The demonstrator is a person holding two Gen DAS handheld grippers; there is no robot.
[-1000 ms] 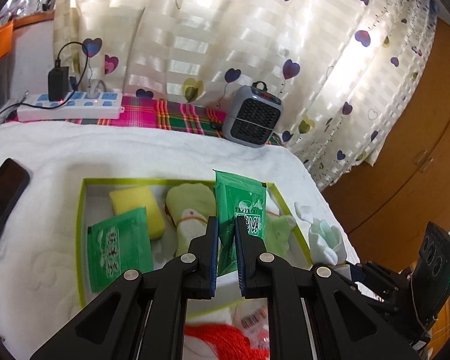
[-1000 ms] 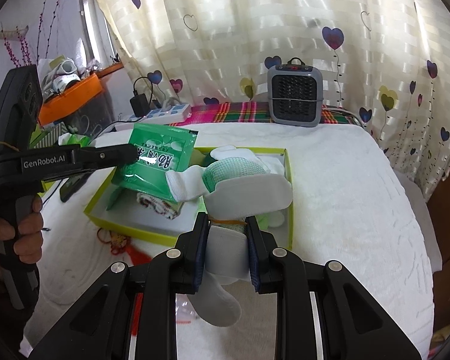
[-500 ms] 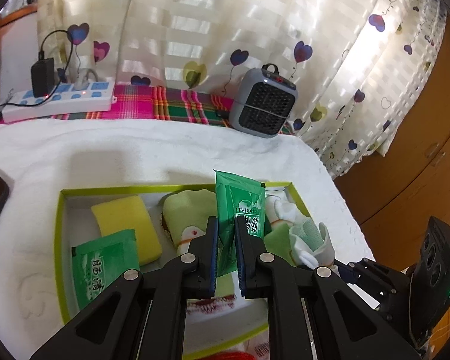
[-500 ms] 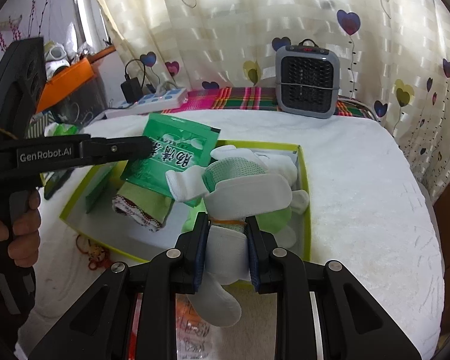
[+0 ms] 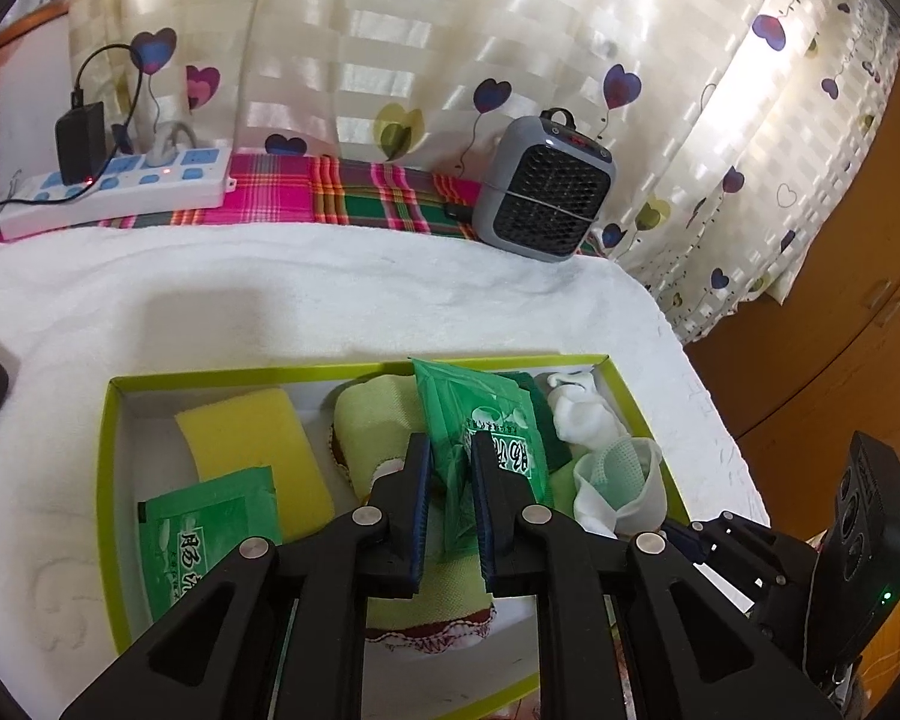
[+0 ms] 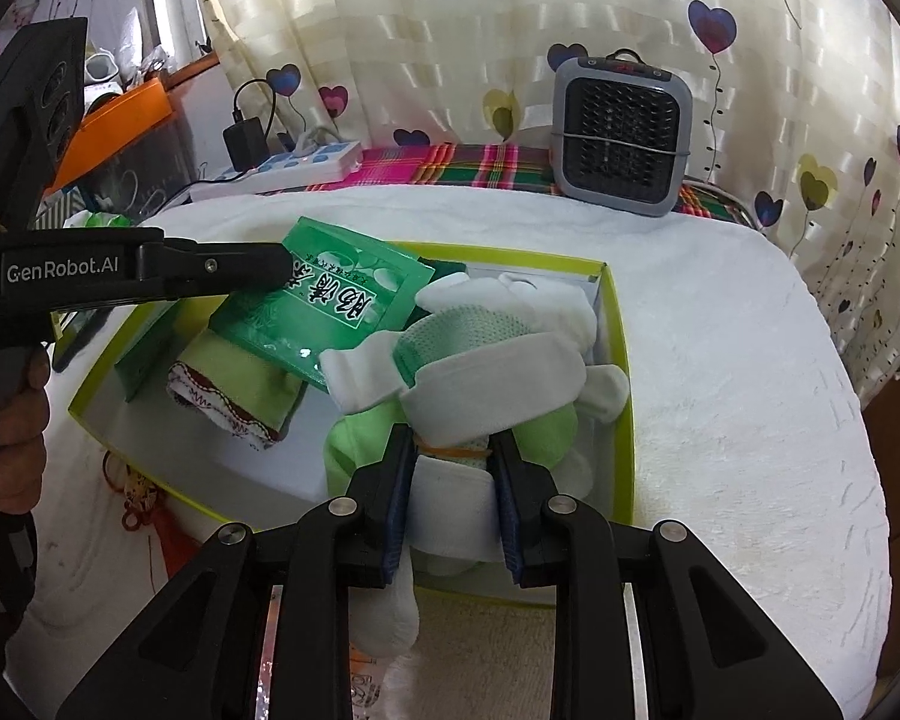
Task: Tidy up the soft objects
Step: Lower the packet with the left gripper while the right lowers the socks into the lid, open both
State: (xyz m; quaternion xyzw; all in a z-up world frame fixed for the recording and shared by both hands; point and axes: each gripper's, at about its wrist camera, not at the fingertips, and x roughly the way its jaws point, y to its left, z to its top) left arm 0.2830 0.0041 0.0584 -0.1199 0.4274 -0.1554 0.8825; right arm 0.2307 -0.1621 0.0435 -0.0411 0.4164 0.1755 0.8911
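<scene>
Green foil sachet (image 5: 480, 420) is loosely pinched over lime-rimmed cardboard box (image 5: 107, 480) as L hand-held gripper (image 5: 453, 462) is being opened; white sock bundle (image 6: 486, 384) is clamped in R hand-held gripper (image 6: 453, 456) above box. Sponge, cloth, sachet already boxed; both releases pending.

I get bright daylight glowing through the curtain (image 5: 510, 30); both views sharp, with fisheye bending and dark vignetted corners.

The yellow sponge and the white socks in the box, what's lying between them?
In the left wrist view, a pale green cloth and the green packet lie between the yellow sponge and the white socks.
</scene>
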